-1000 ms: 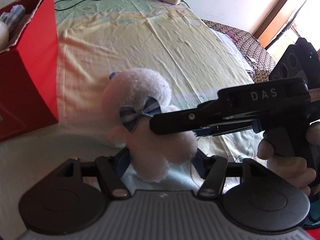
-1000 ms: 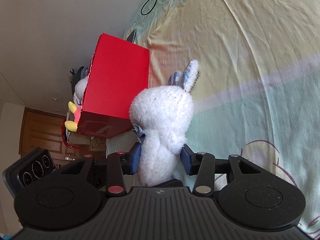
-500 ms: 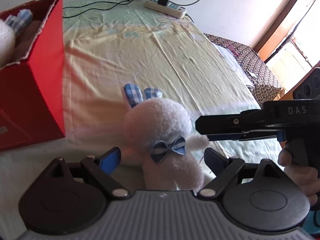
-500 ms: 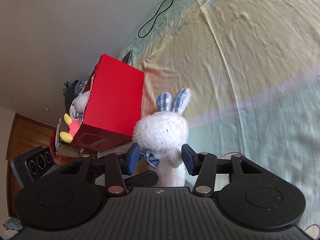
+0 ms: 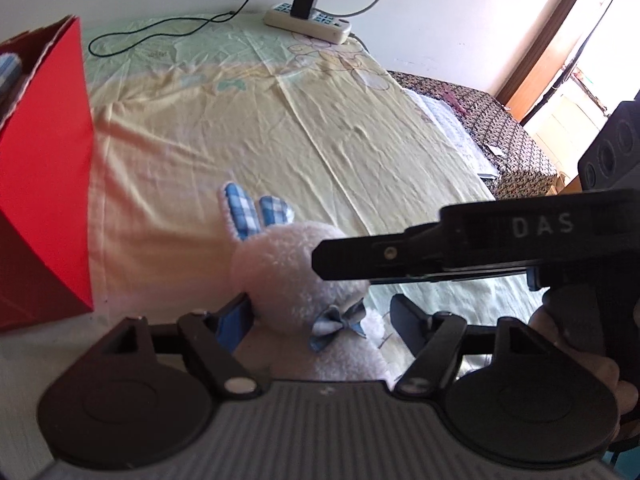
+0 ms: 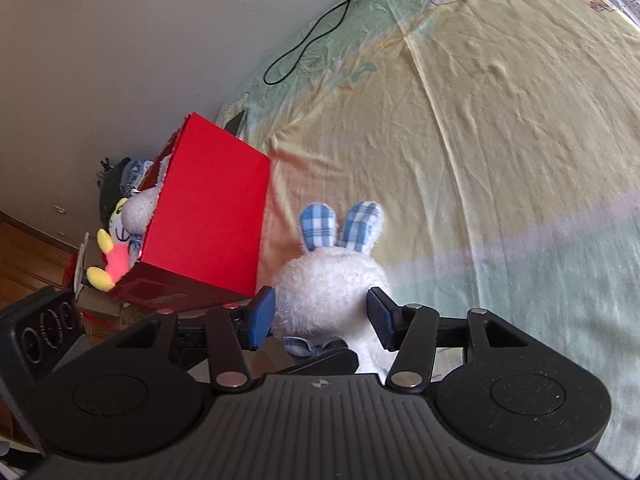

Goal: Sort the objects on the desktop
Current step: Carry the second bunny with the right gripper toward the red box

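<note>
On the yellow sheet [image 5: 248, 128], beside the red box [image 6: 208, 216], your white plush rabbit [image 6: 332, 288] sits between both grippers — left gripper [image 5: 320, 320] closing, one pad touching its head; right gripper [image 6: 322, 316] opening, pads barely off the fur.

Bright daylight glares from the doorway [image 5: 576, 92]; edges warp, perhaps slightly blurred.

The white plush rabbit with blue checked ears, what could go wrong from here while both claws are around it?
The left claw is closing on the white plush rabbit with blue checked ears as the right claw opens; a mistimed handover could drop it. The two claws may collide. The red cardboard box already looks full.
</note>
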The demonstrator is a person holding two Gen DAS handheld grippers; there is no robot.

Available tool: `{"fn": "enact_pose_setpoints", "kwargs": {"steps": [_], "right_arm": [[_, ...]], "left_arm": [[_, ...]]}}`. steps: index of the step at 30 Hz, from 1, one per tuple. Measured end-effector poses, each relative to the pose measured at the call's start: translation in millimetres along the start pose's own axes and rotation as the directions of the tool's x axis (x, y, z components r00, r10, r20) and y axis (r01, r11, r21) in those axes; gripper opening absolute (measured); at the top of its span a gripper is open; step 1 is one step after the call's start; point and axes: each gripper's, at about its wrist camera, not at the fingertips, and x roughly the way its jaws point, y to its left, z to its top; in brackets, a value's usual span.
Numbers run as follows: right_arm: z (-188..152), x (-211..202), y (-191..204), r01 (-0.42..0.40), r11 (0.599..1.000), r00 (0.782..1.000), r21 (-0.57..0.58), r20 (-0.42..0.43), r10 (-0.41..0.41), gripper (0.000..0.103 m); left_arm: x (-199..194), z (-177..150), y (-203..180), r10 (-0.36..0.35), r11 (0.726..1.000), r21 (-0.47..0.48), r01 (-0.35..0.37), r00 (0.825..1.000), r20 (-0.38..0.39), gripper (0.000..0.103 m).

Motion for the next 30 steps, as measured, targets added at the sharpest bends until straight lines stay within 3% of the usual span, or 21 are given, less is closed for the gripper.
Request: {"fn": "enact_pose_setpoints", "kwargs": {"steps": [14,19,22,27,30], "right_arm": [[-11.9,-4.9,-37.7,-0.109,0.962,0.991,0.251,-0.049,0.125,0.054],[-16.5,-10.3,-26.4,-0.143,0.967,0.988,0.210,-0.033,0.153,0.053],[-17.6,-16.5,-14.3,-0.177,0.966,0.984,0.190,0.001,0.180,0.053],[-13.4,-28.1,22.5,-0.217,0.970,0.972,0.113,0.115,0.204,0.053],[-10.2,-31.2,52.2,-0.243,0.969,0.955,0.051,0.186,0.229,0.054]], "left_arm": [[3.8,3.7,-19.4,0.016,0.998,0.066,-0.018,1.000,0.020,0.073],[-11.5,5.0,-15.7,-0.007,0.998,0.057,0.004,0.999,0.053,0.074],[-28.0,6.4,-19.4,0.005,0.994,0.105,-0.016,0.994,0.107,0.074],[-63.4,23.1,-7.3,-0.016,0.987,0.159,-0.016,0.979,0.201,0.074],[-90.5,32.1,4.1,-0.021,0.980,0.197,-0.035,0.962,0.272,0.074]]}}
